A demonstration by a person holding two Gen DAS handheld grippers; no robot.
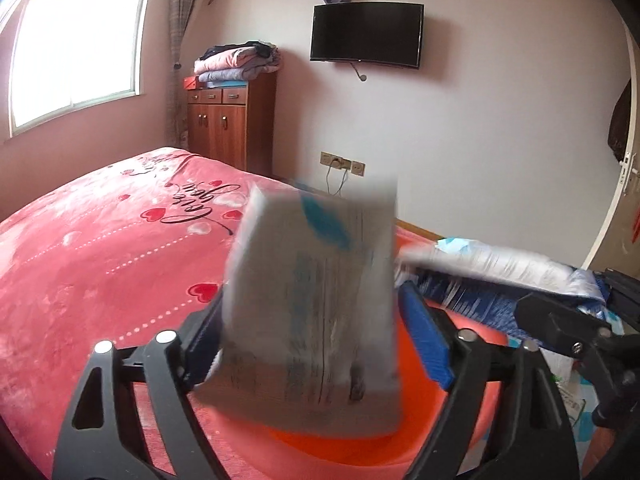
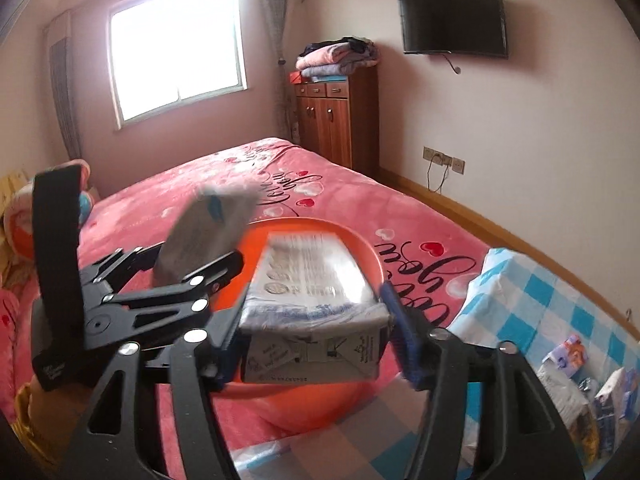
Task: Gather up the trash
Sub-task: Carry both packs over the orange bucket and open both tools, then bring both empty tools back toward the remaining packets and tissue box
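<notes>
- The left hand-held gripper (image 1: 312, 300) stands wide. A teal-marked carton (image 1: 316, 280) sits tilted and blurred between its jaws. The blue pad (image 1: 426, 340) at 3 o'clock of the carton stands just clear of it, so nothing clamps it.
- The right hand-held gripper (image 2: 314, 300) is also wide. A printed carton (image 2: 316, 280) lies lengthwise between its jaws, with its folded end toward the camera. A narrow gap shows between the carton and the pad at 3 o'clock. On the 9 o'clock side I cannot tell whether the pad touches.
- An orange basin (image 2: 362, 242) rests on the bed (image 1: 100, 260), which has a pink blanket with hearts. In the right wrist view its rim curves round from 12 to 3 o'clock of the printed carton.
- Both cartons hang over the basin's opening, the teal-marked one at 10 o'clock of the printed one. They hide most of the inside, so I cannot tell what the basin contains.
- At 4 o'clock of the basin in the right wrist view, a blue-and-white checked sheet (image 2: 560, 292) carries several small packets (image 2: 566, 354).
- A wooden cabinet (image 2: 336, 120) at 12 o'clock has folded blankets (image 2: 336, 58) stacked on top.
</notes>
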